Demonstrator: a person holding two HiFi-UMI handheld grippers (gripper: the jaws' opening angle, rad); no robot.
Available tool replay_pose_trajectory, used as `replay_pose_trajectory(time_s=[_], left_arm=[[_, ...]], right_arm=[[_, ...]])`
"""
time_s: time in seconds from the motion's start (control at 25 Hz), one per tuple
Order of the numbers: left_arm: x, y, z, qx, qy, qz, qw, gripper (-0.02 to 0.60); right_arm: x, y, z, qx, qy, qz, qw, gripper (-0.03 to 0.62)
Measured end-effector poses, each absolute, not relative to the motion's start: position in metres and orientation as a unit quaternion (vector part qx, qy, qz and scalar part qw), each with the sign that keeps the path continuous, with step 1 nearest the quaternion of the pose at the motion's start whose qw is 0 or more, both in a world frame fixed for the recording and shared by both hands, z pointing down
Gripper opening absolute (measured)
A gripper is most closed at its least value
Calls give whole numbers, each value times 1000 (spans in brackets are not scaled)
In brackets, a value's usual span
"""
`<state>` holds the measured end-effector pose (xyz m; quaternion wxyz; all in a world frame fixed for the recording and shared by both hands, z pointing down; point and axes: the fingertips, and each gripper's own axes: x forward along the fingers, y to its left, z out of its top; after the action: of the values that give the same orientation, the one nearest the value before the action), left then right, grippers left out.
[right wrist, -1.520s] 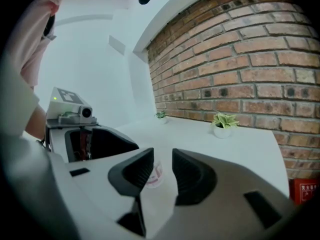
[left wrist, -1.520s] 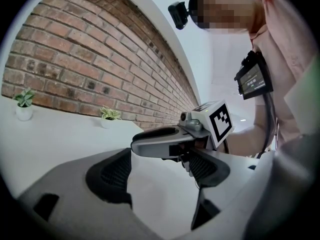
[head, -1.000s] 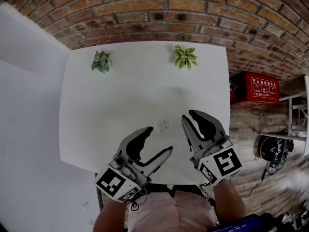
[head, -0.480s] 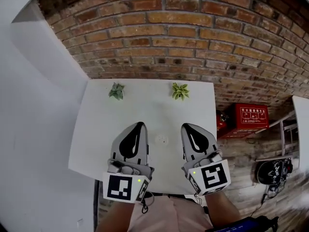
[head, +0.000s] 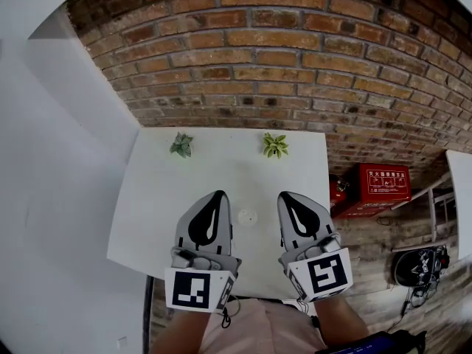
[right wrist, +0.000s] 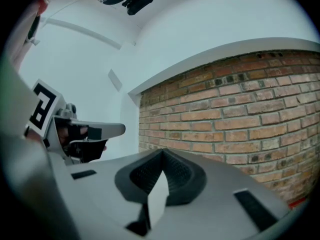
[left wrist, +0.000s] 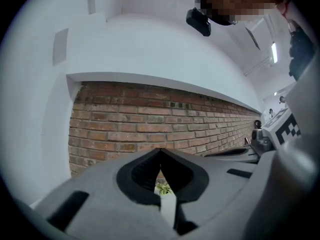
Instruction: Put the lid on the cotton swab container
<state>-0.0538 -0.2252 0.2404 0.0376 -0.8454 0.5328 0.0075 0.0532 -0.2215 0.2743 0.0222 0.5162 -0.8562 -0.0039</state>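
A small round clear cotton swab container sits on the white table, seen only in the head view. It is too small to tell how its lid sits. My left gripper hovers just left of it and my right gripper just right of it. Both are held above the table, point toward the brick wall, and are shut with nothing between the jaws. In the left gripper view the left gripper has its jaws pressed together. The right gripper looks the same in its own view.
Two small potted plants stand at the table's far edge, against the brick wall. A red box sits on the floor to the right. A white wall runs along the left side.
Both grippers were open low over the table near the container. They have since shut empty, risen and levelled out toward the wall. The head view has tilted up.
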Motion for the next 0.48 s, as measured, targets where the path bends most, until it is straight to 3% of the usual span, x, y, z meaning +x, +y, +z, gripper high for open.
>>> replay_pose_trajectory(time_s=[0.48], left_arm=[[-54,-222,244,-847,531,3,33,-2]], right_arm=[[54,-217,277,521,-853,2,18,5]])
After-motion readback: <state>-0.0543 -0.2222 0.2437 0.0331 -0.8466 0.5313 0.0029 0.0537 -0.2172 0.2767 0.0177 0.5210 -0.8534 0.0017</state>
